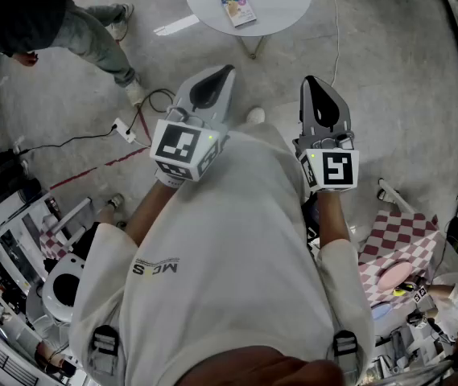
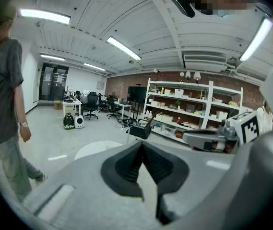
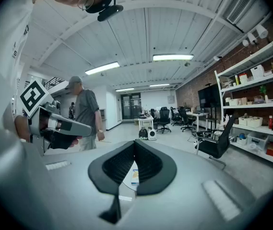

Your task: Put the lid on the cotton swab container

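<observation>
Over the speckled grey floor (image 1: pixel 389 95), the left hand-held gripper (image 1: pixel 227 71) and right hand-held gripper (image 1: pixel 310 80) press their ribbed black pads (image 2: pixel 128 166) together, empty; the cotton swab container cannot be made out.

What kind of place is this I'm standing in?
Likely an open-plan lab or workshop office: white storage shelving along a brick wall, office chairs, and cables trailing across the floor.

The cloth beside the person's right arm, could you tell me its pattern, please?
The cloth is pink-and-white checked, best seen in the head view.
</observation>
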Tool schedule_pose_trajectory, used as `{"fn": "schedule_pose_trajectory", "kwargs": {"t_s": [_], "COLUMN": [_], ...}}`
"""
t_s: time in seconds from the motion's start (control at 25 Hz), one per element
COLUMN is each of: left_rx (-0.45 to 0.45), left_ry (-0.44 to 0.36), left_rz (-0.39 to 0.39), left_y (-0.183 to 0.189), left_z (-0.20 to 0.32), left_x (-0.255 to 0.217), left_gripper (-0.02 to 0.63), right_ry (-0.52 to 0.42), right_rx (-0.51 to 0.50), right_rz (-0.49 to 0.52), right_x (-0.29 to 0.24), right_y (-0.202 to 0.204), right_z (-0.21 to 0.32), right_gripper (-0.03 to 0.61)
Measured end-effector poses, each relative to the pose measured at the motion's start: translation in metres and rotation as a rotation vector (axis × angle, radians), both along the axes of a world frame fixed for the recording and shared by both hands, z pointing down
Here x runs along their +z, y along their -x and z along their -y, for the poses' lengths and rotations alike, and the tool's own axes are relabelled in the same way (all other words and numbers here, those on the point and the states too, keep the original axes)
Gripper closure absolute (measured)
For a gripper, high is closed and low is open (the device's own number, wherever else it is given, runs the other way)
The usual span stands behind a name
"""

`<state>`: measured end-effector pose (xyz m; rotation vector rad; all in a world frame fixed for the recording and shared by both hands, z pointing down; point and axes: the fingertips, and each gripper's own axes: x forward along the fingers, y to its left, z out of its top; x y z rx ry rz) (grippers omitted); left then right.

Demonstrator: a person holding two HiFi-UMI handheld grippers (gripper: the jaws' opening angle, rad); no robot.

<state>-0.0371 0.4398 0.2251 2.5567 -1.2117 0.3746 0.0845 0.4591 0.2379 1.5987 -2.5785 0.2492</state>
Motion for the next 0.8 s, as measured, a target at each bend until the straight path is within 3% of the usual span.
{"fn": "schedule_pose_trajectory", "kwargs": {"t_s": [0.4, 0.8], "left_rx": [-0.003, 0.002], "left_ry": [0.030, 0.091], "left_rz": [0.015, -0.010], "left_y": [-0.017, 0.007], "left_z": [0.023, 0.131], "left_x": [0.011, 0.037], "left_gripper": [0.613, 0.614], "right_ry": [0.024, 0.086], "right_rx": [0.036, 0.023], "right_rz": [0.047, 0.021], "right_x": [0.013, 0.037], "right_y": [-0.027, 0.002], "right_z": [0.021, 0.124], "right_gripper": [0.589, 0.588]}}
